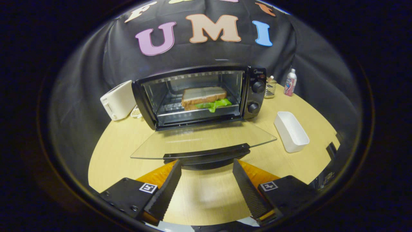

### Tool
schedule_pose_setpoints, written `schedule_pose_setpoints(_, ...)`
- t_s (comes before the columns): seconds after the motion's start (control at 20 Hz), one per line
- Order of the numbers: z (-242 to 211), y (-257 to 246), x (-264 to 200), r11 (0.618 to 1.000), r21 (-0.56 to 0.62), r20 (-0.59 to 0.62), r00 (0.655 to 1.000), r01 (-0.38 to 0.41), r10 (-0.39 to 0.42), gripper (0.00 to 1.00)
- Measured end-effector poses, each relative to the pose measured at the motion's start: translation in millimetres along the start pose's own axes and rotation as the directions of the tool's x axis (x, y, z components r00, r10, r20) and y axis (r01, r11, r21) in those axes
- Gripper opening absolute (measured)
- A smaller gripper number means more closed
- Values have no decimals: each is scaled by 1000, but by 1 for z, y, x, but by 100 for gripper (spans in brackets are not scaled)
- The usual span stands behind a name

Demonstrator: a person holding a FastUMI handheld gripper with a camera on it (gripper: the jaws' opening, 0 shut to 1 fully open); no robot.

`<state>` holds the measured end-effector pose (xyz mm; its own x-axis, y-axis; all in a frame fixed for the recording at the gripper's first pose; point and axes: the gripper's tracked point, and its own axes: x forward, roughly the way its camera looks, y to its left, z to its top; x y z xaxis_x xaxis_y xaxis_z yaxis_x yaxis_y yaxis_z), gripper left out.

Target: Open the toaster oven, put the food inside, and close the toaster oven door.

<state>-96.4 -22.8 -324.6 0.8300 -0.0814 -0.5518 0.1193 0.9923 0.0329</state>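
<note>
The black toaster oven [254, 96] stands on the wooden table with its glass door [202, 140] folded down flat toward me. A sandwich [203, 97] of white bread with green lettuce lies on the rack inside. The door's black handle [207, 154] runs along its near edge, just ahead of my fingertips. My gripper [207, 166] is open, its fingers spread wide on either side of the handle's middle and a little below it, with nothing held between them.
A white toaster [118, 100] sits left of the oven. To the oven's right stand a glass jar [270, 87] and a small bottle [290, 82]. A white rectangular tray [291, 131] lies empty on the table right of the door.
</note>
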Motion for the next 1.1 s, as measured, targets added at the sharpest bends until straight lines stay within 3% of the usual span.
schedule_pose_setpoints(0.45,48,11,0,999,28,104,994,-37,34,100)
schedule_pose_setpoints(1.1,89,35,27,999,-3,132,990,-50,50,100)
